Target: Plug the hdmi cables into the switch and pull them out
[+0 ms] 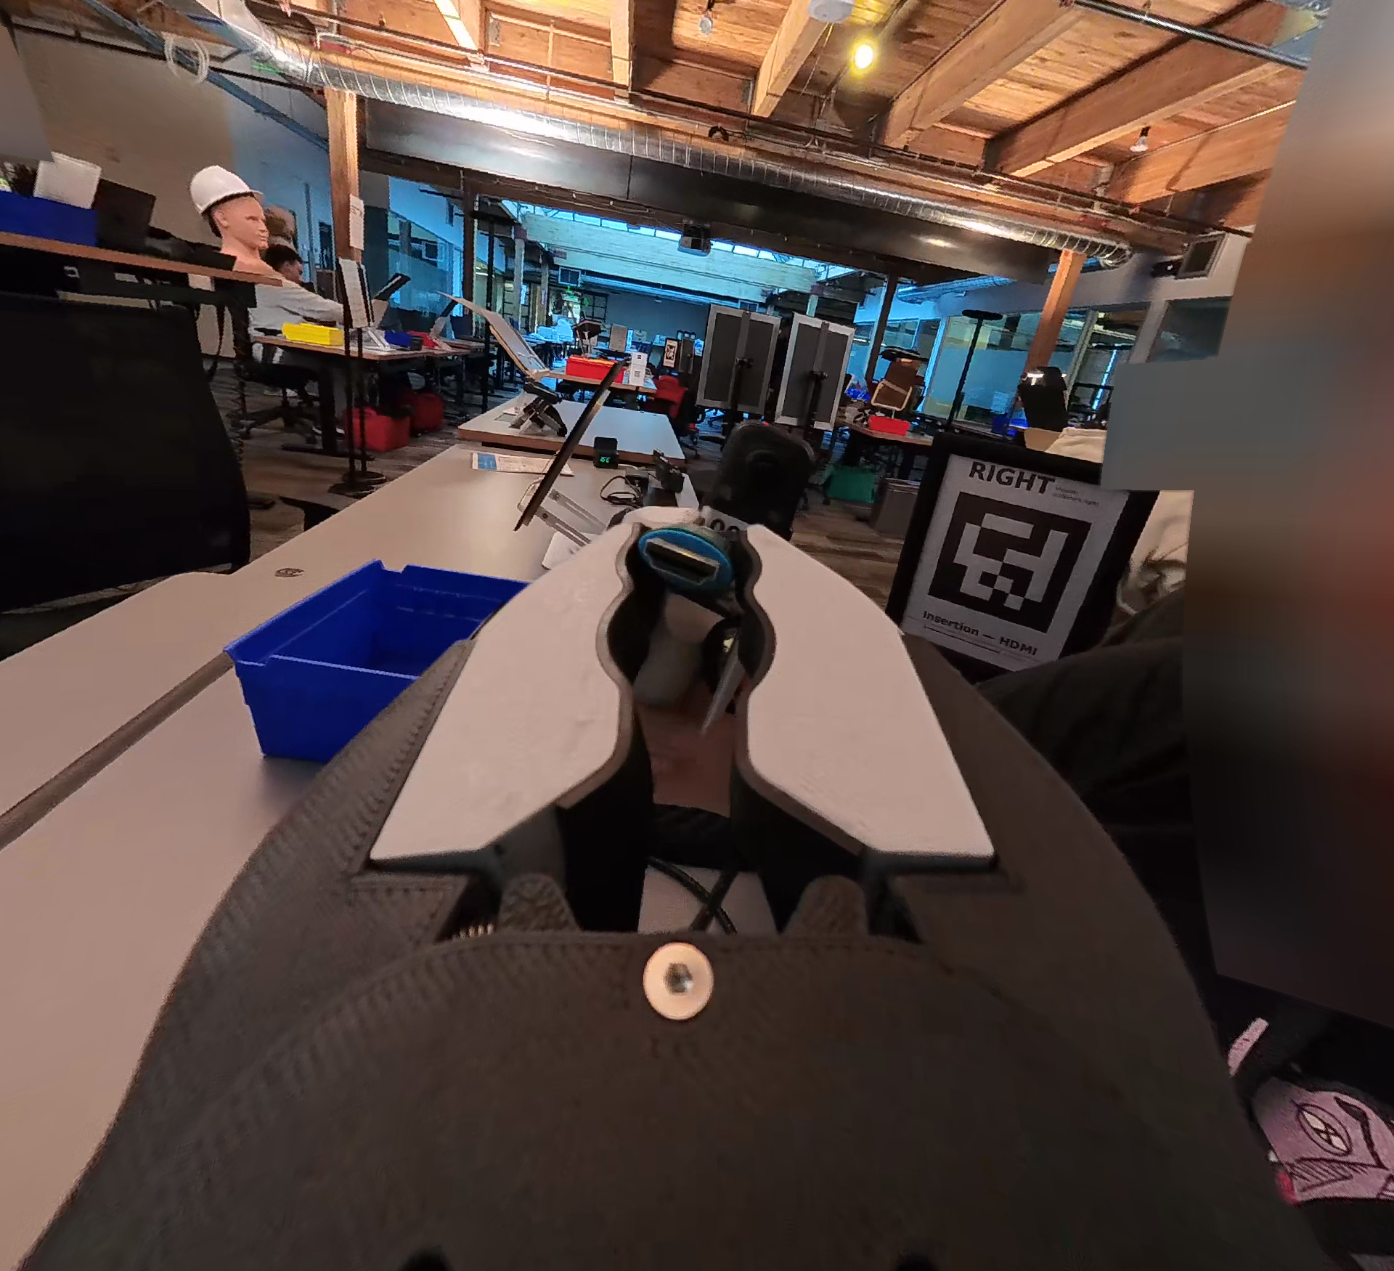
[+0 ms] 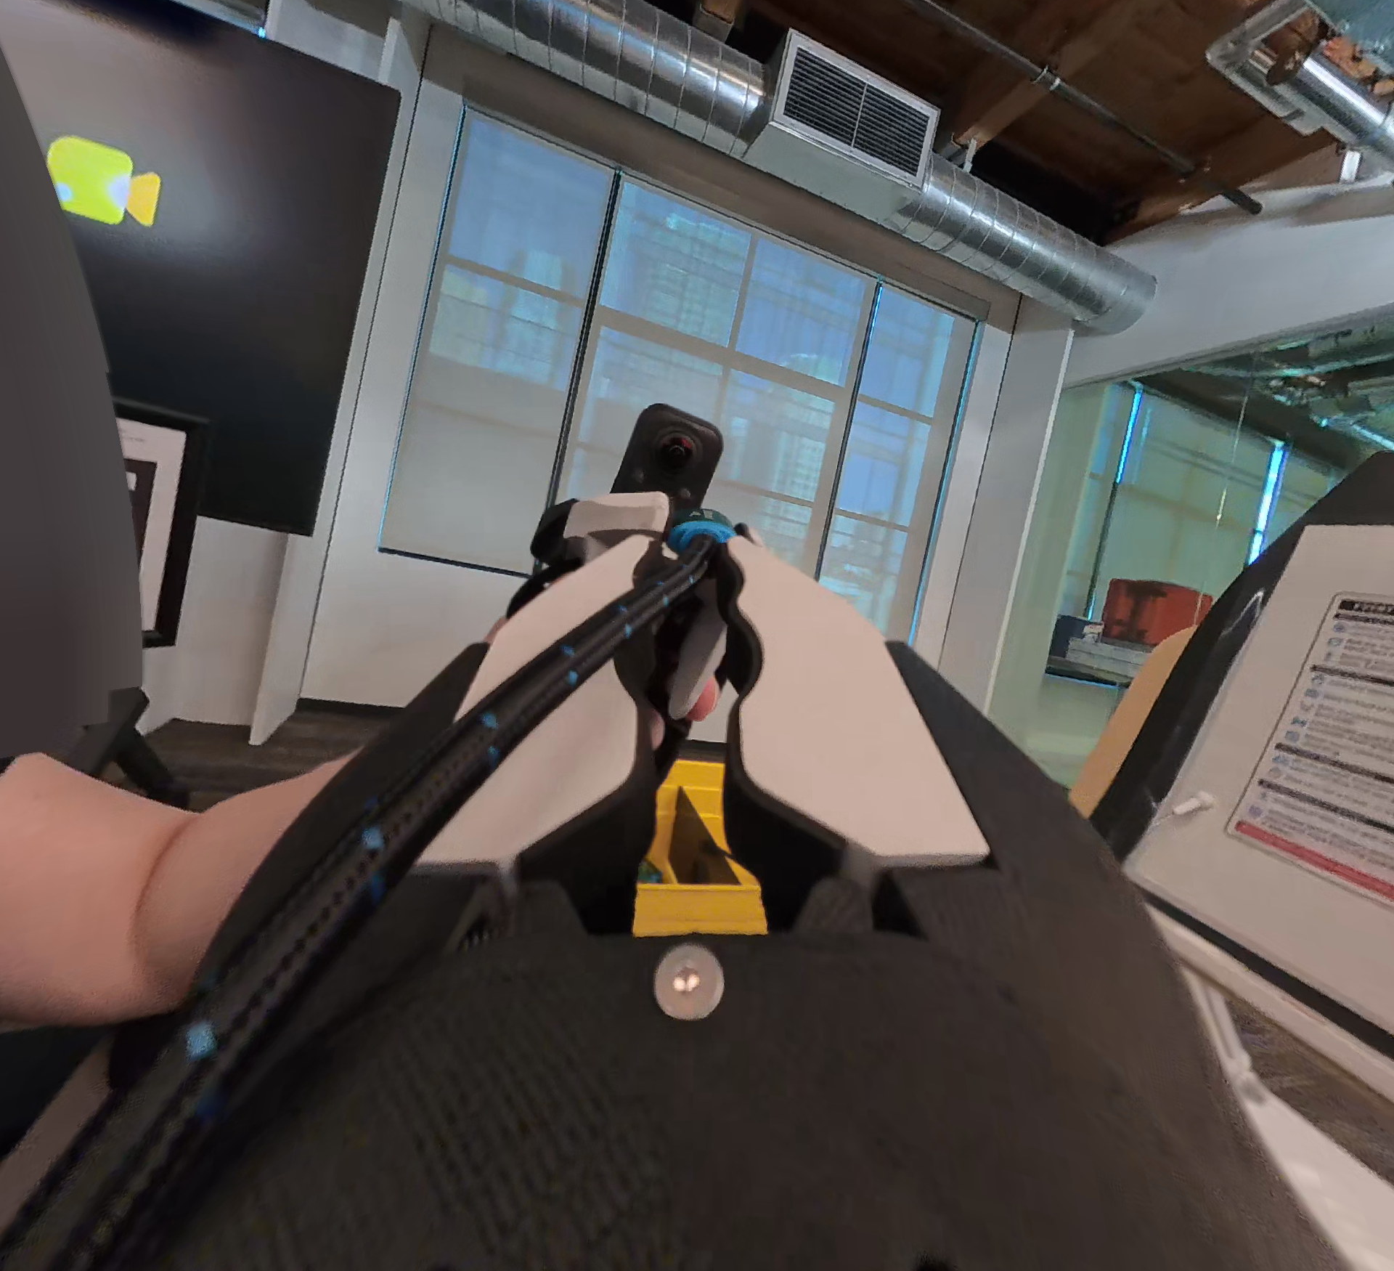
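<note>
The two grippers face each other tip to tip. An HDMI plug (image 1: 677,559) with a blue shell sits between my left gripper's (image 1: 688,556) fingertips, its metal end facing that camera. In the right wrist view the same plug's blue collar (image 2: 698,529) sits at my right gripper's (image 2: 701,540) tips. Its black braided cable (image 2: 422,782) with blue flecks trails back over the left finger to the lower left. Both pairs of jaws are nearly closed around the plug. The left gripper's camera (image 2: 667,454) and one white finger (image 2: 618,512) show just beyond. No switch is in view.
A blue bin (image 1: 354,639) stands on the grey table (image 1: 113,744) at left. A framed marker sign (image 1: 1011,556) stands at right. A yellow bin (image 2: 698,888) lies below the right gripper. A person's forearm (image 2: 90,888) is at left, and a white panel with a sticker (image 2: 1282,744) at right.
</note>
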Demonstrator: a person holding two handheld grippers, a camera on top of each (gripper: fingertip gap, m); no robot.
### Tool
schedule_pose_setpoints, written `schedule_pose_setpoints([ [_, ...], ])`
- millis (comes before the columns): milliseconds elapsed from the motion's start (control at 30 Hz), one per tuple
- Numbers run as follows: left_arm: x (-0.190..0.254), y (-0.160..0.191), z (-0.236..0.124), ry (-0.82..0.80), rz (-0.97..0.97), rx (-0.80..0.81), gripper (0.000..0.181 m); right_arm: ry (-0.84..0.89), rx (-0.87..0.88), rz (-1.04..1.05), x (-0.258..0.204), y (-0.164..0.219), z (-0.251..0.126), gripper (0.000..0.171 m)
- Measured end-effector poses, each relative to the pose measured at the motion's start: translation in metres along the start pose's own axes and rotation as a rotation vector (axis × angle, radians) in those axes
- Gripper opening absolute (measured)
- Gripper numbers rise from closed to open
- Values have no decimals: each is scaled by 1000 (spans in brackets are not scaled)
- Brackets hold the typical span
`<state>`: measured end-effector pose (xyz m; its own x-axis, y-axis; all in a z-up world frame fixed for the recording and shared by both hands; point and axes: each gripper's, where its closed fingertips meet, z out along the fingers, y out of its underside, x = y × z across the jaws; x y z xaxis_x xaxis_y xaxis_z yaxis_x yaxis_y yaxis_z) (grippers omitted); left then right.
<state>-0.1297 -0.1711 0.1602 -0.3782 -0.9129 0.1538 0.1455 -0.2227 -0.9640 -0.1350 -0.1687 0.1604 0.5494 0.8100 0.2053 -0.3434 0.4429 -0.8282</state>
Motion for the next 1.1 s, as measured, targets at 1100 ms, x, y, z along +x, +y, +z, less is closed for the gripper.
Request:
schedule_pose_setpoints([
  [1100, -6, 7, -8, 5, -315, -45, 17, 48, -175, -607, -5, 17, -2, 7],
])
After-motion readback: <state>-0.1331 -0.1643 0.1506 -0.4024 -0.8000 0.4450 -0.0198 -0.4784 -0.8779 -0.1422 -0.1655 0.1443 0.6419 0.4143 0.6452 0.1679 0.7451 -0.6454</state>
